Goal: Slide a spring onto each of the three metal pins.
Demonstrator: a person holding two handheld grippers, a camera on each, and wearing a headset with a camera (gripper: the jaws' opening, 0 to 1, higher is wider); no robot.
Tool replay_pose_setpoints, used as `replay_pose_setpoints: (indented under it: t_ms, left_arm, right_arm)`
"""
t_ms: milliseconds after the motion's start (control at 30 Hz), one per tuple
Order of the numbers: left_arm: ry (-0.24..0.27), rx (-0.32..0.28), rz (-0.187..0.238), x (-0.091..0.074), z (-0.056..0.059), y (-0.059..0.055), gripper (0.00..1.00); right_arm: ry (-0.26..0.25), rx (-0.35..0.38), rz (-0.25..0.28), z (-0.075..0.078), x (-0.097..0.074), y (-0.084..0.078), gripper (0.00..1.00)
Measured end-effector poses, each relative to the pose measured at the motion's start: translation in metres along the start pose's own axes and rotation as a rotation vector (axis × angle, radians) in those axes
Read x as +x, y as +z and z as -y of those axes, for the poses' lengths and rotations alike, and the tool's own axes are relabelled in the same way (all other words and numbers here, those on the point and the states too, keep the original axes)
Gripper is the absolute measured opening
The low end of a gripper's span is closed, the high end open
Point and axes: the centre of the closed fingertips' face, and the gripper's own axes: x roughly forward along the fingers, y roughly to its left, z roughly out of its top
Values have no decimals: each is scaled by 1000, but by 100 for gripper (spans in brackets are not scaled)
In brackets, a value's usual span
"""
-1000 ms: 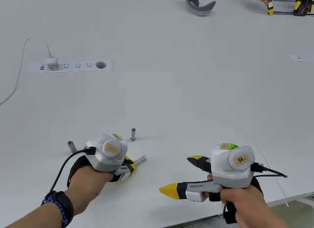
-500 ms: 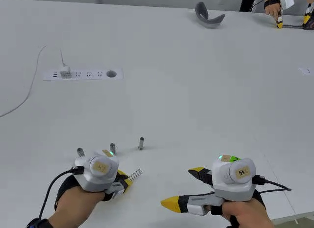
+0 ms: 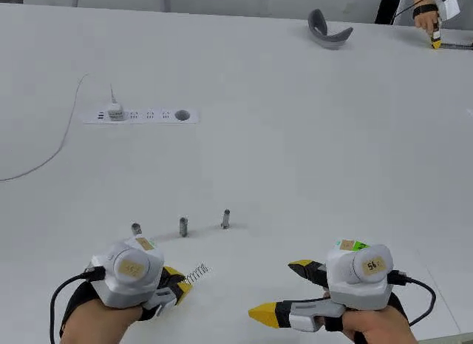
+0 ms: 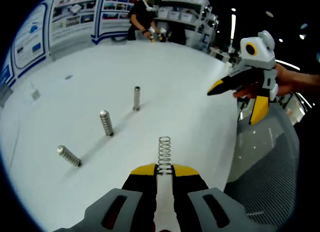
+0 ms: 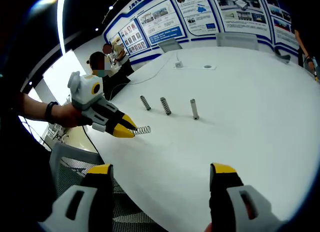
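Pulled back toward the person since 1 second ago, the left gripper (image 3: 179,282) now leaves all 3 pins uncovered in the head view, where it covered the middle pin (image 3: 183,226) before. Its jaws are clamped together on 1 end of a spring (image 4: 164,151), which juts forward over the tabletop (image 3: 295,159). The bare pin (image 3: 225,219) stands upright at 1 o'clock from the gripper. The middle pin at 12 and the left pin (image 3: 137,228) at 11 already wear springs. At 3 o'clock the right gripper (image 3: 275,288) hangs with jaws wide apart, holding nothing. That spring looks light, thin-wired and bendy, so it would probably flex or flick away if pressed. A grip at the tail end keeps the open mouth free to lead over the pin.
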Motion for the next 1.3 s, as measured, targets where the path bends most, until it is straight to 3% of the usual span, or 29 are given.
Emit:
replay_pose_setpoints:
  t_ms: [467, 1100, 1300]
  left_arm:
    - [29, -15, 34, -27, -9, 5, 11]
    - [38, 34, 94, -66, -4, 31, 11]
    - [33, 53, 104, -71, -1, 38, 11]
  right_arm:
    - [37, -16, -9, -8, 8, 3, 79]
    - [112, -40, -3, -23, 21, 22, 74]
    - [175, -16, 34, -36, 22, 34, 65]
